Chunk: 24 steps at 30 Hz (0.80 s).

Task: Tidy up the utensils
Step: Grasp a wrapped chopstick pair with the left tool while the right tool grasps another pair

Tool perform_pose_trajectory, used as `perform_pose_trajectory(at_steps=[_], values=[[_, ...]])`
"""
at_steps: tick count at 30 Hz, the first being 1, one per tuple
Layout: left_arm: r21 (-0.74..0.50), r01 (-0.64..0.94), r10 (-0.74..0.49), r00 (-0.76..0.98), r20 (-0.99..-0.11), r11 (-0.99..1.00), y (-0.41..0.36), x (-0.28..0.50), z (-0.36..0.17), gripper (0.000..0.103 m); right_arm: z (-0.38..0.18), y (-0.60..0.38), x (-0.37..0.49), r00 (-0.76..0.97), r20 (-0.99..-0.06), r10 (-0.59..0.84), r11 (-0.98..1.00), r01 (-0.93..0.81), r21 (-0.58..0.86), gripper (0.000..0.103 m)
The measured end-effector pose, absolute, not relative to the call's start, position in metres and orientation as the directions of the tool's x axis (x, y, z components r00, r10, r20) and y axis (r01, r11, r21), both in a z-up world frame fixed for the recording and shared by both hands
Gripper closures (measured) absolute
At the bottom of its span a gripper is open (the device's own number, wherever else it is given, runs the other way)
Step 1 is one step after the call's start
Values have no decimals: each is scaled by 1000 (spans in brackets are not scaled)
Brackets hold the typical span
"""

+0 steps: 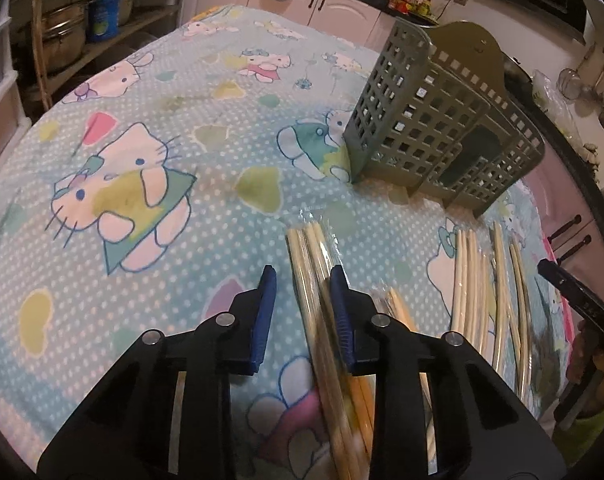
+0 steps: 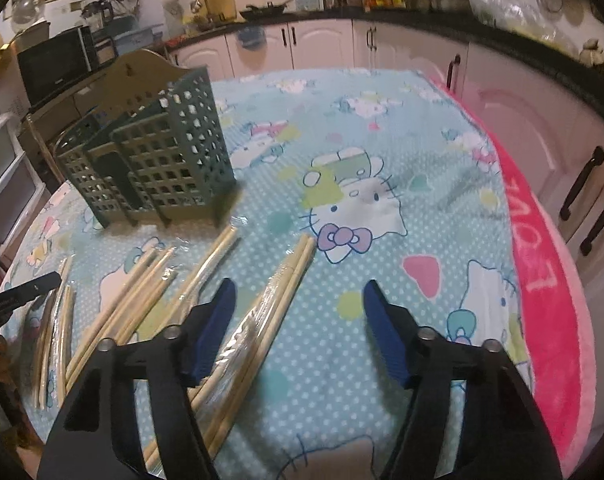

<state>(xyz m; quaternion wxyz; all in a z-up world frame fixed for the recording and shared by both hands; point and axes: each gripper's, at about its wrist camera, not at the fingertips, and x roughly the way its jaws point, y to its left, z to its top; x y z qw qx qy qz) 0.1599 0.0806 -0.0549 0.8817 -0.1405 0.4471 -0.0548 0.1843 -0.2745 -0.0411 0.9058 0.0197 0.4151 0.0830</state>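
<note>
Only right wrist view shows pink blanket edge (image 2: pixel 541 280) beside chopsticks (image 2: pixel 278 304).

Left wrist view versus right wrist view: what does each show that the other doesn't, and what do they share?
Only the left wrist view shows the left gripper open over a wrapped chopstick pair, and a shelf with pots at far left. Only the right wrist view shows the right gripper open over bare cloth, the pink blanket edge and a microwave. Both show the green utensil holder standing on the Hello Kitty cloth, with chopsticks lying loose in front of it.
</note>
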Motion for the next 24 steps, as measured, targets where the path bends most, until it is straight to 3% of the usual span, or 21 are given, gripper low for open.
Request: perform_pose_trajectory(at_steps=[7,16,20,24], values=[[-304,-44,-221,589,-777,952,88,171,-56,95,-53,-287,218,569,-794,213,977,-102,189,59],[-305,-45,-222,584,-781,951,88,180,-58,96,-64,-296,257,508,-815,280,955,-61,291,74],[-310,-51,-224,583,-781,949,91,189,-58,98,-64,-299,265,498,-817,290,952,-63,300,88],[-311,-55,-223,583,-781,949,91,193,-58,99,-62,-306,268,488,-812,319,941,-64,331,89]])
